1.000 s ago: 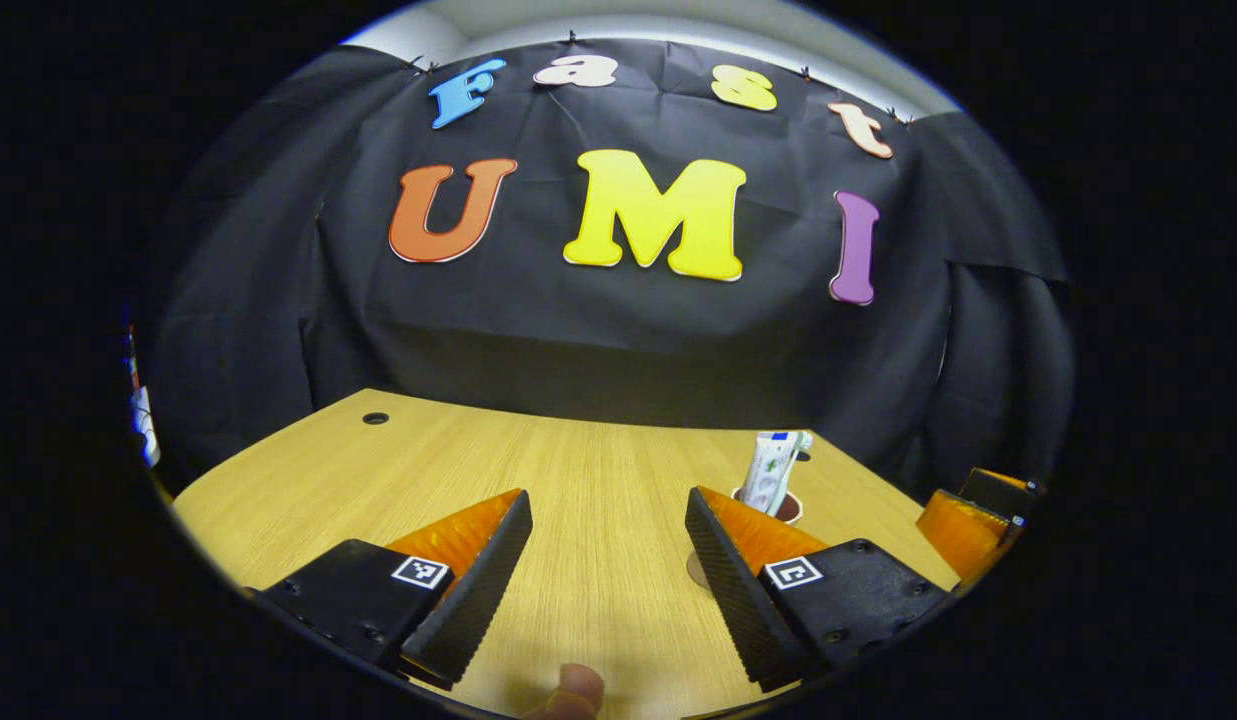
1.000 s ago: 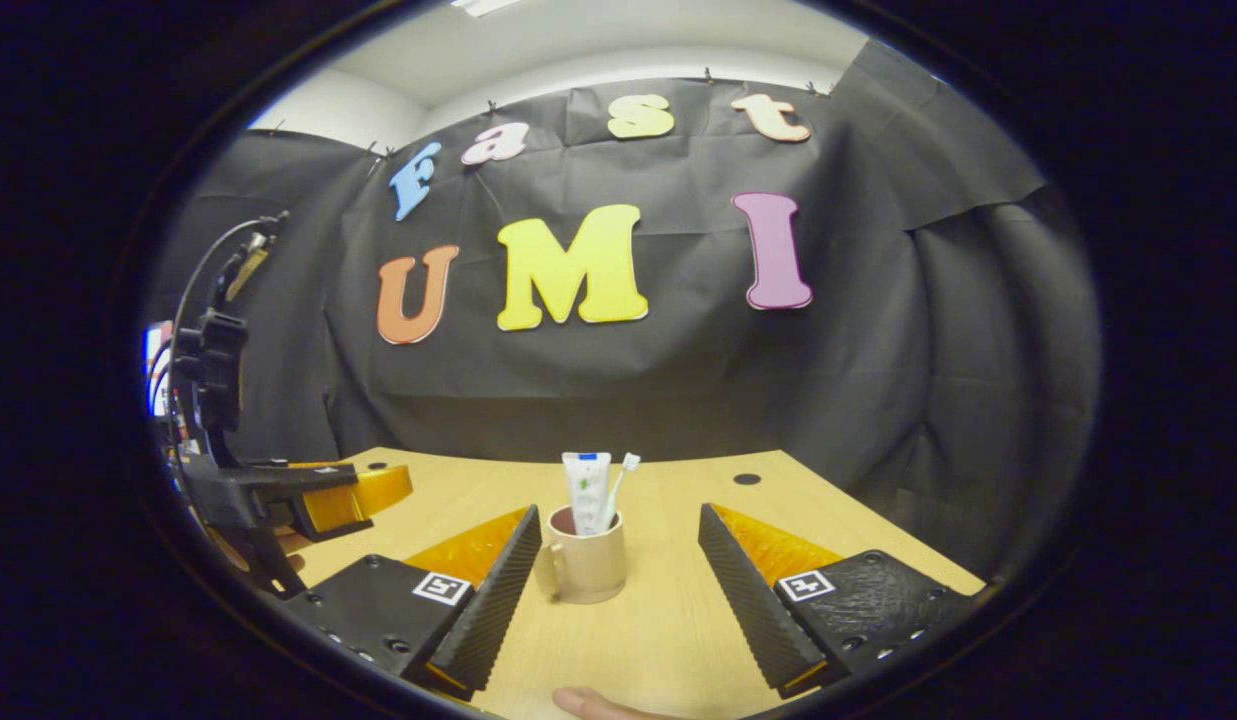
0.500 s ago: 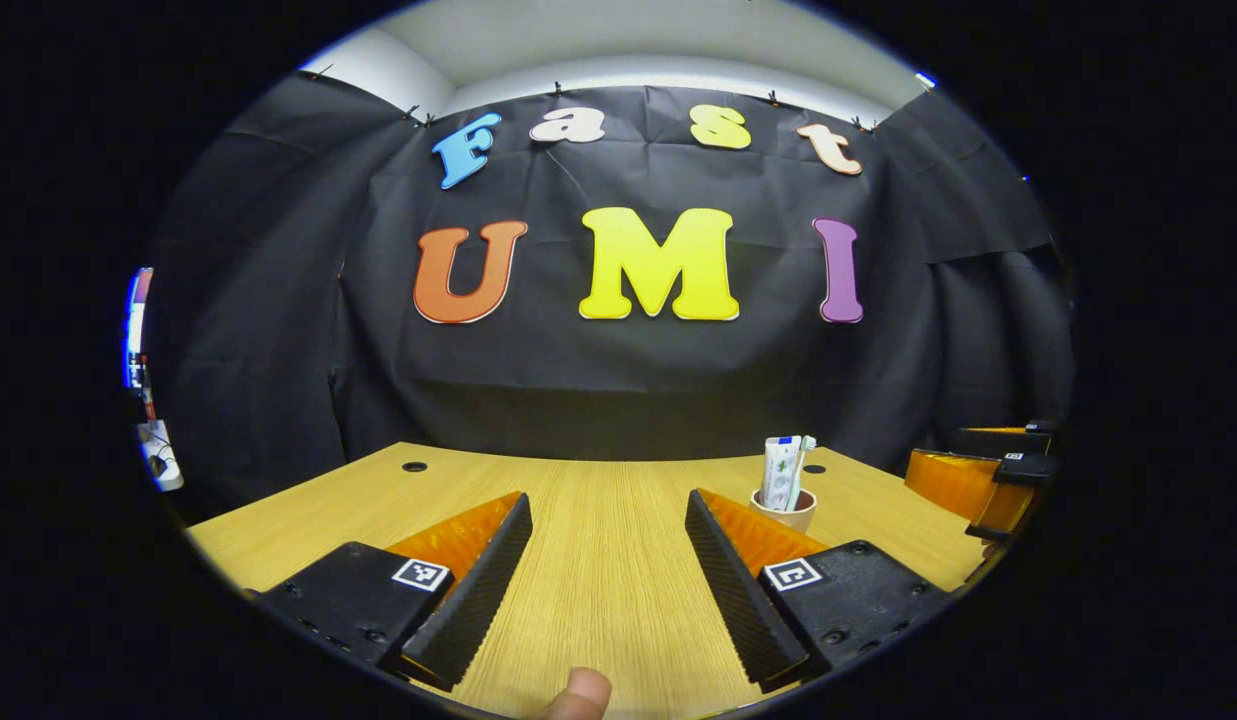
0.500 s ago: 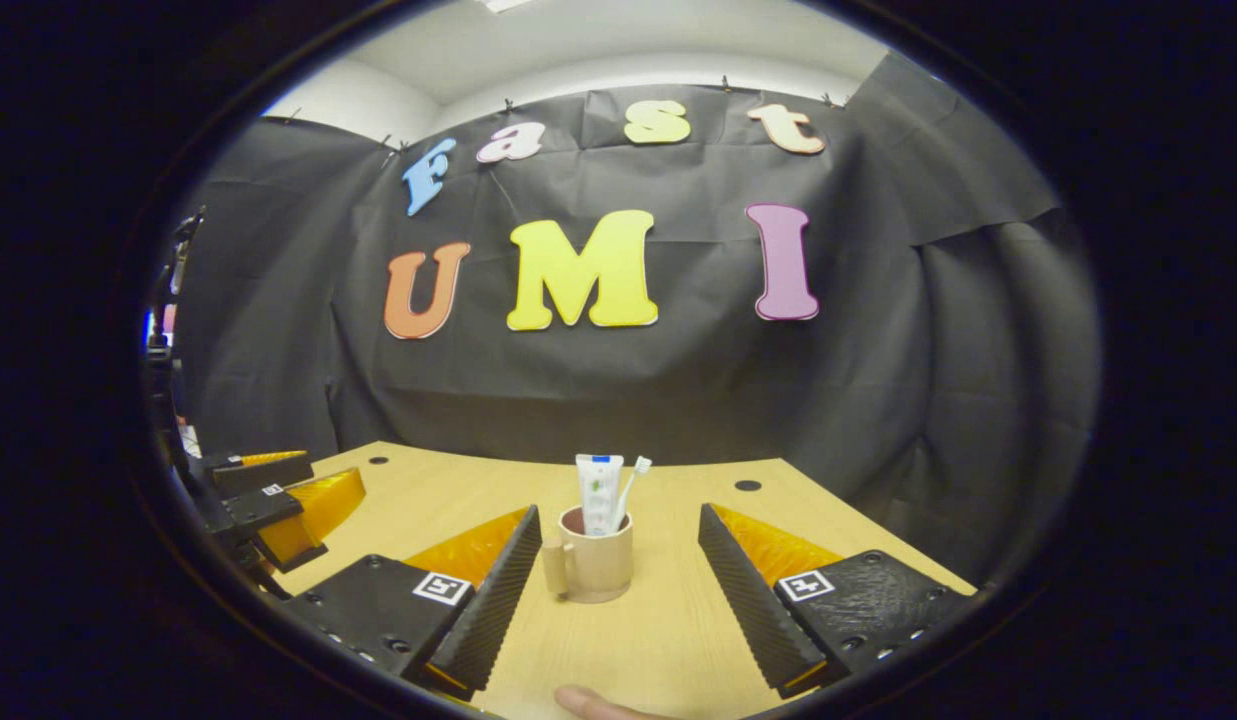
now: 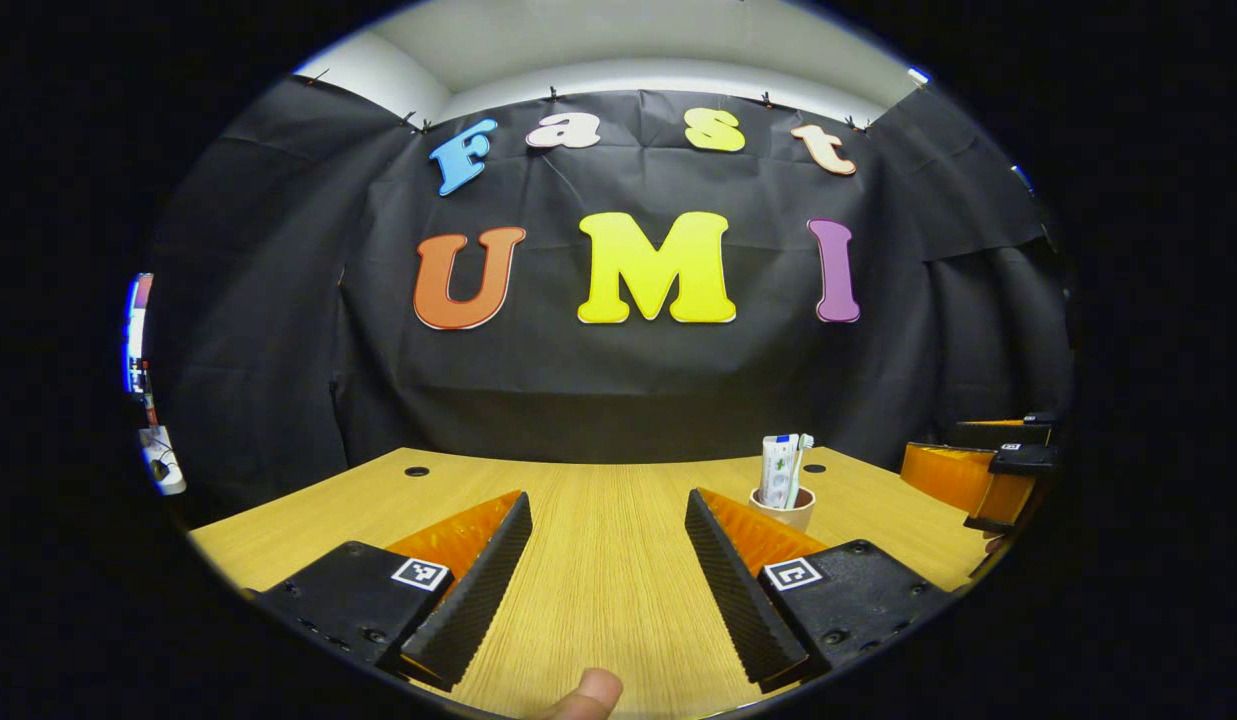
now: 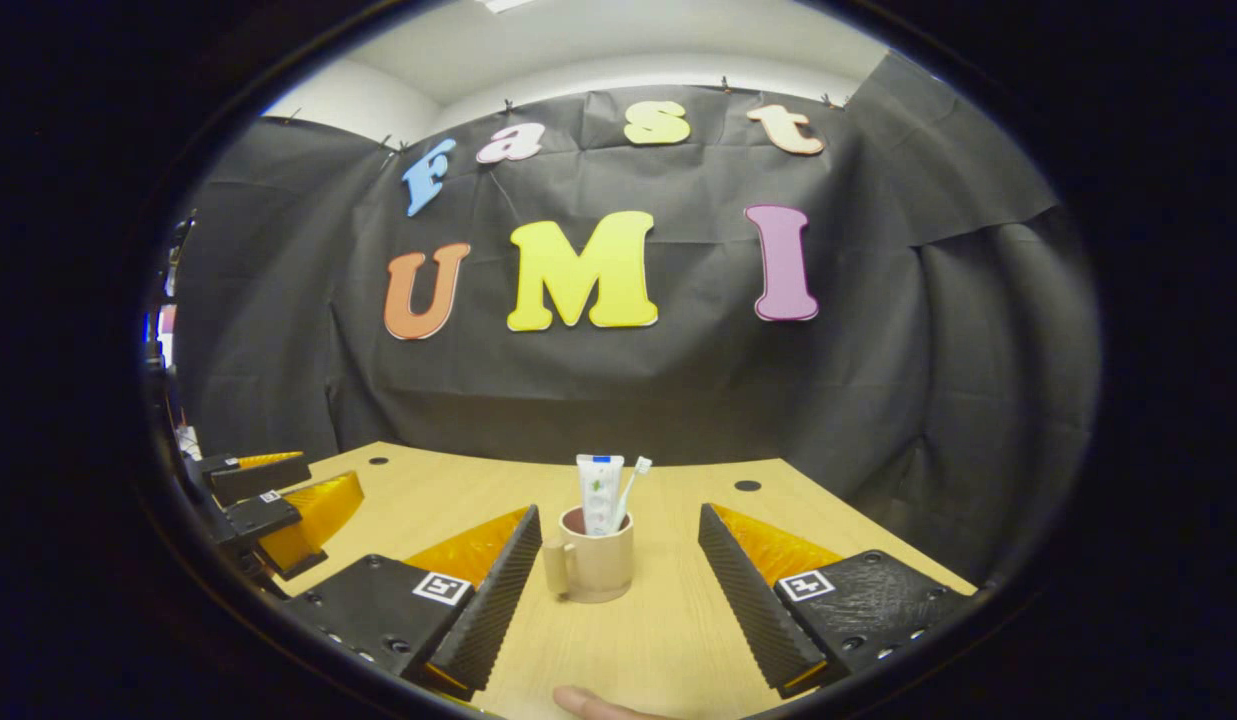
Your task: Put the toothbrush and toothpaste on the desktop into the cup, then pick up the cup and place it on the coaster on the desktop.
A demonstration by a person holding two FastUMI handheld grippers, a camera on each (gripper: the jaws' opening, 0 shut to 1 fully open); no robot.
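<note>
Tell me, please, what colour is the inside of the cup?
The cup is beige outside and reddish brown inside; the right gripper view shows it best.

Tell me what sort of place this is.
Probably a staged recording booth, not a real bathroom: black cloth wall, a bare wooden desk with cable holes, and one mug holding a toothpaste tube and toothbrush.
</note>
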